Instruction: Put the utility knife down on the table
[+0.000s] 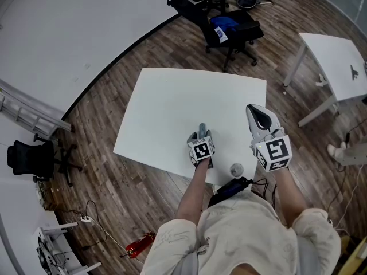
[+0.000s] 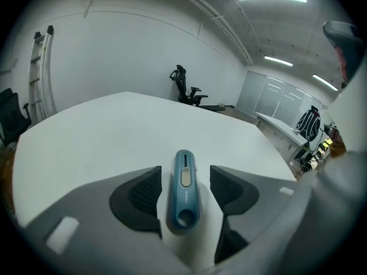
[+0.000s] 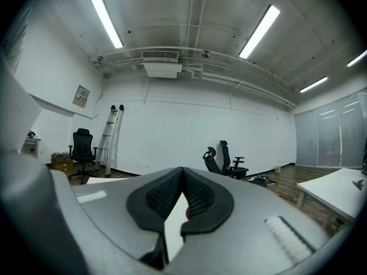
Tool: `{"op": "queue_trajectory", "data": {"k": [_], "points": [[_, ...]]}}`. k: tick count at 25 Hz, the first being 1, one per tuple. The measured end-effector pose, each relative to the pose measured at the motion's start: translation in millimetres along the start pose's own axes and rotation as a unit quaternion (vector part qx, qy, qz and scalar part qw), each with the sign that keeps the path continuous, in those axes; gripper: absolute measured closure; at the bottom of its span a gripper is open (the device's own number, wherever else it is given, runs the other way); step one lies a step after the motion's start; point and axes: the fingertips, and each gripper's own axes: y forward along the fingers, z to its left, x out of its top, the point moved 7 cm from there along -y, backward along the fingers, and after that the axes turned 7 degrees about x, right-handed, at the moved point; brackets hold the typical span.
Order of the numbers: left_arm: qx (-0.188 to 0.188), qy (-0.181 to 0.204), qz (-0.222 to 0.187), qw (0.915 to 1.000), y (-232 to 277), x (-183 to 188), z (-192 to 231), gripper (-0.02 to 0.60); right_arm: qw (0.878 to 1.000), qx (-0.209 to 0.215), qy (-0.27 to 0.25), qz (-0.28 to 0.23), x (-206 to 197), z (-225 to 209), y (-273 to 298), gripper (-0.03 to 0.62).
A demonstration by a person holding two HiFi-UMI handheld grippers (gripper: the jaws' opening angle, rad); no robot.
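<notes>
A teal utility knife (image 2: 183, 188) lies flat on the white table (image 2: 114, 130), pointing away from me. My left gripper (image 2: 184, 181) is open around it: the black pads (image 2: 140, 196) stand a little off either side of the handle and do not touch it. In the head view the left gripper (image 1: 201, 132) tilts down onto the table (image 1: 172, 107) near its front edge, and the knife is mostly hidden under it. My right gripper (image 1: 259, 118) is held level above the table's right front part. Its jaws (image 3: 182, 175) are shut tip to tip with nothing between them.
A small grey round object (image 1: 236, 169) sits at the table's front edge between my arms. Black office chairs (image 1: 229, 24) stand beyond the far edge, a second white table (image 1: 338, 62) at the right. Another black chair (image 1: 31, 158) and a ladder (image 1: 28, 113) are at the left.
</notes>
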Motion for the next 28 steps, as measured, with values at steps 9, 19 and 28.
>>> {"op": "queue_trajectory", "data": {"k": [9, 19, 28], "points": [[0.005, -0.012, -0.004, 0.9999, -7, -1, 1, 0.299, 1.0, 0.001, 0.001, 0.001, -1, 2, 1, 0.588], [0.006, 0.001, -0.045, 0.999, -20, 13, -3, 0.31, 1.0, 0.003, 0.004, 0.0, -2, 4, 2, 0.586], [0.001, 0.005, -0.08, 0.9968, -33, 35, -11, 0.329, 1.0, 0.005, 0.002, 0.001, -1, 4, 3, 0.586]]}}
